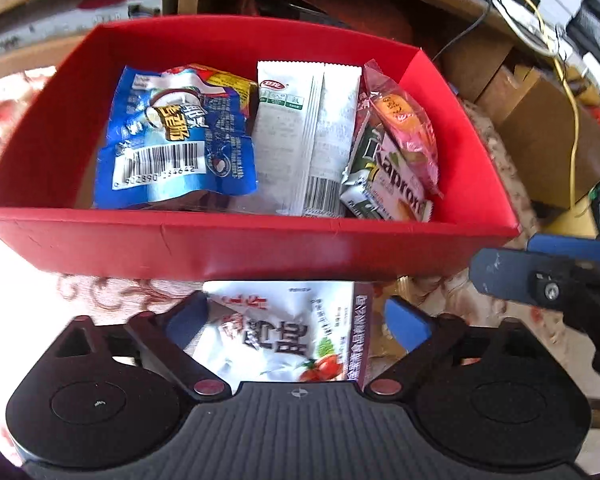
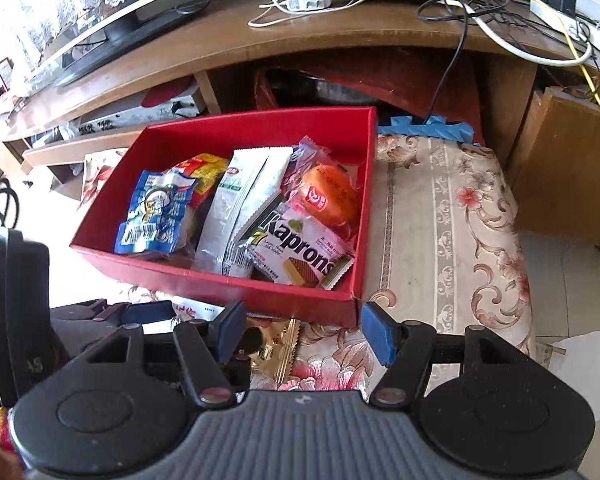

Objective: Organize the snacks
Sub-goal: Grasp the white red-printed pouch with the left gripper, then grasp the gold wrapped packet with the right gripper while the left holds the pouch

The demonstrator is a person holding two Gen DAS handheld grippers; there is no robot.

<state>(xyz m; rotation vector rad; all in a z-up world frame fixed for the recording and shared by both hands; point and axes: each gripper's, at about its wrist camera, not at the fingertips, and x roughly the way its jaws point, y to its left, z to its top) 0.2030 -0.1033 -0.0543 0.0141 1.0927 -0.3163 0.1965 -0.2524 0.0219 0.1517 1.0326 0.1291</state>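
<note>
A red box stands on a floral cloth and holds a blue coconut packet, a long white sachet, a Kaprons wafer pack and a pink-wrapped orange cake. A white packet with red fruit lies on the cloth just in front of the box. My left gripper is open, with that packet between its blue pads and a gap at the right pad. My right gripper is open near the box's front right corner, above a gold wrapper on the cloth.
A wooden desk with tangled cables and a power strip rises behind the box. Cardboard boxes stand to the right. The floral cloth stretches to the right of the box. The right gripper's fingers reach in beside the box's right front corner.
</note>
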